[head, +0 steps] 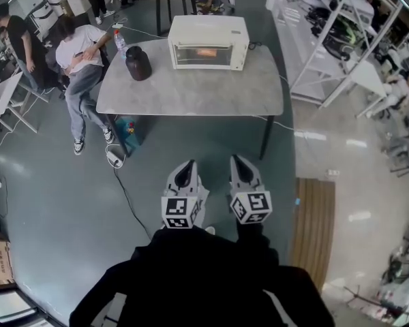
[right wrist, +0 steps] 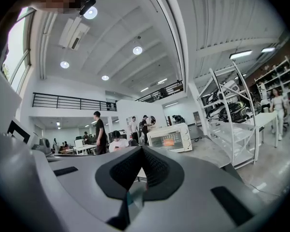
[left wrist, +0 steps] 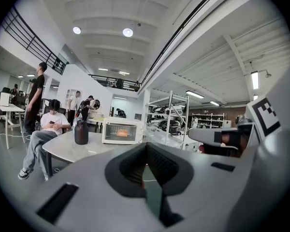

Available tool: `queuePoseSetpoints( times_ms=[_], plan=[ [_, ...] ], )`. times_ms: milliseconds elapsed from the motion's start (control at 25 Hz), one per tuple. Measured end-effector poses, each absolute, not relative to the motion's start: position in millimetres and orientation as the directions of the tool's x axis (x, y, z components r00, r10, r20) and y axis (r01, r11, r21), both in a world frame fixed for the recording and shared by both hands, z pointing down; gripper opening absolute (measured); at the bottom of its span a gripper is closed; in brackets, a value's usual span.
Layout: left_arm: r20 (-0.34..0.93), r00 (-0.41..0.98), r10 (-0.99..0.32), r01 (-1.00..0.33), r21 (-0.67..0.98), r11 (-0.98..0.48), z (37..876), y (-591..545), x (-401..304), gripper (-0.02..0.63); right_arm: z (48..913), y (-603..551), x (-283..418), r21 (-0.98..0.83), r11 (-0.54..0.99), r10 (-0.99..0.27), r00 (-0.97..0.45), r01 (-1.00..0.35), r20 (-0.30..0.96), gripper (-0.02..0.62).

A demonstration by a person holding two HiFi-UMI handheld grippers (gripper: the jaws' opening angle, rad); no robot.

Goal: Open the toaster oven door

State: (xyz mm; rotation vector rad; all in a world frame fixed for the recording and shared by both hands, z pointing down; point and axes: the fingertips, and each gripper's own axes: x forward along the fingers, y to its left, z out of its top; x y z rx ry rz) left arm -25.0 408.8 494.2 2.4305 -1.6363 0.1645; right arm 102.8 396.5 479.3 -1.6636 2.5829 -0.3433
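Standing well back from the table: left gripper and right gripper are both clenched on nothing and held side by side near the body. The toaster oven sits at the table's far edge with its door closed and a dark jar near its left. Risks, as judged: jaws left closed would butt the door instead of catching it, a one-handed pull may drag the oven, and the floor cable could snag a foot.
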Motion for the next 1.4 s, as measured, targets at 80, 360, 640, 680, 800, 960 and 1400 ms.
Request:
queuePoseSetpoints(
  times_ms=[80, 360, 640, 680, 800, 960, 1400],
  plan=[
    [0.213, 0.38, -0.9, -0.925, 0.114, -0.364, 498.3, 394.5, -22.2, 0.003, 482.9, 382.9, 105.8, -0.213, 0.394, -0.904, -0.419, -0.894, 0.084, 0.002],
    [0.216, 0.384, -0.898, -0.923, 0.121, -0.366, 510.5, 312.6, -17.9, 0.003, 494.7, 299.2, 109.6, -0.215, 0.399, -0.9, -0.426, -0.891, 0.095, 0.002],
    [0.214, 0.39, -0.896, -0.921, 0.121, -0.371, 497.6, 207.7, -30.1, 0.003, 480.0, 196.2, 93.7, -0.212, 0.399, -0.9, -0.425, -0.892, 0.098, 0.002],
    [0.214, 0.391, -0.895, -0.92, 0.121, -0.372, 493.7, 192.0, -31.4, 0.003, 476.2, 181.0, 91.7, -0.212, 0.402, -0.899, -0.428, -0.891, 0.095, 0.002],
    [0.208, 0.393, -0.896, -0.919, 0.121, -0.375, 483.0, 146.8, -35.3, 0.003, 467.2, 136.6, 87.1, -0.209, 0.405, -0.898, -0.43, -0.89, 0.093, 0.002],
    [0.214, 0.391, -0.895, -0.92, 0.115, -0.375, 479.7, 93.2, -47.5, 0.003, 465.1, 85.4, 78.9, -0.213, 0.384, -0.903, -0.413, -0.898, 0.114, 0.002],
    [0.196, 0.4, -0.895, -0.916, 0.122, -0.383, 468.8, -30.0, -73.9, 0.003, 459.1, -33.4, 54.5, -0.206, 0.373, -0.907, -0.402, -0.905, 0.126, 0.002]
  ],
)
